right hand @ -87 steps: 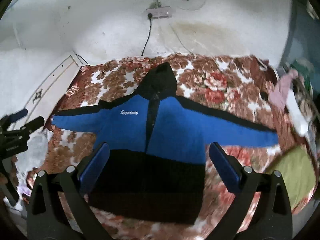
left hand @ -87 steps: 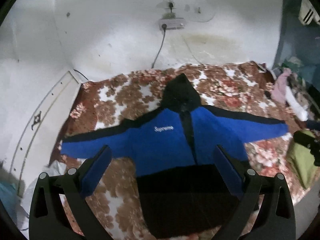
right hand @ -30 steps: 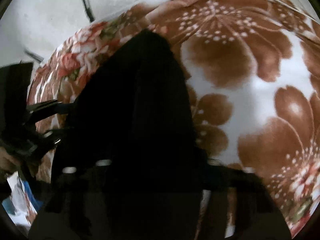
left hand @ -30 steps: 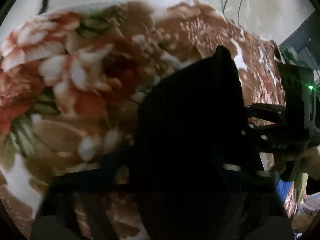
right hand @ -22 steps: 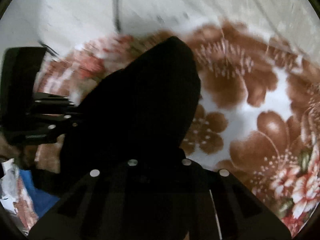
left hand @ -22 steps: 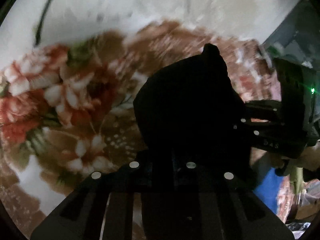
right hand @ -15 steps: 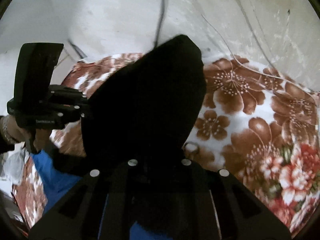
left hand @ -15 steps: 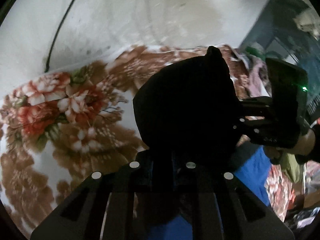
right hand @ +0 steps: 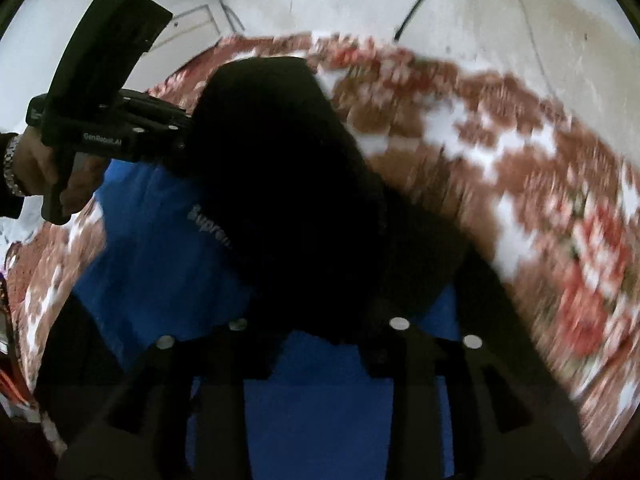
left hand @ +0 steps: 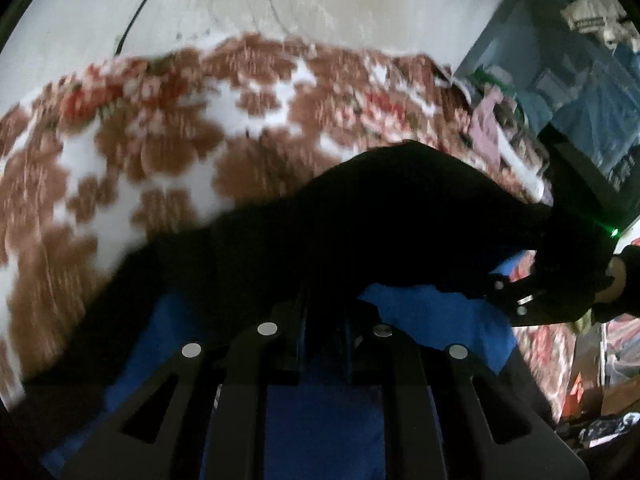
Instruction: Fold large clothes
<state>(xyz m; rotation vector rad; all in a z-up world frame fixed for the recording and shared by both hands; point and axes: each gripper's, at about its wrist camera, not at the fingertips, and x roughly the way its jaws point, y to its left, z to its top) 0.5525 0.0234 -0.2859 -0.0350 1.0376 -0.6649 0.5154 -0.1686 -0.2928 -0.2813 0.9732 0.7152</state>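
Right wrist view: right gripper (right hand: 316, 344) opening around the black hood (right hand: 280, 184) while left gripper (left hand: 324, 324) clamps it — hood could slump crooked over the jacket (right hand: 160, 248).

The blanket (left hand: 160, 152) is smeared by motion blur in both views, its flowers unreadable. The black hood (right hand: 280, 184) covers the fingertips of both hand-held grippers, so the grip itself cannot be seen. The white logo (right hand: 208, 226) on the blue jacket (right hand: 152, 240) is half hidden. The clutter (left hand: 600, 400) at the right edge is too small to identify.
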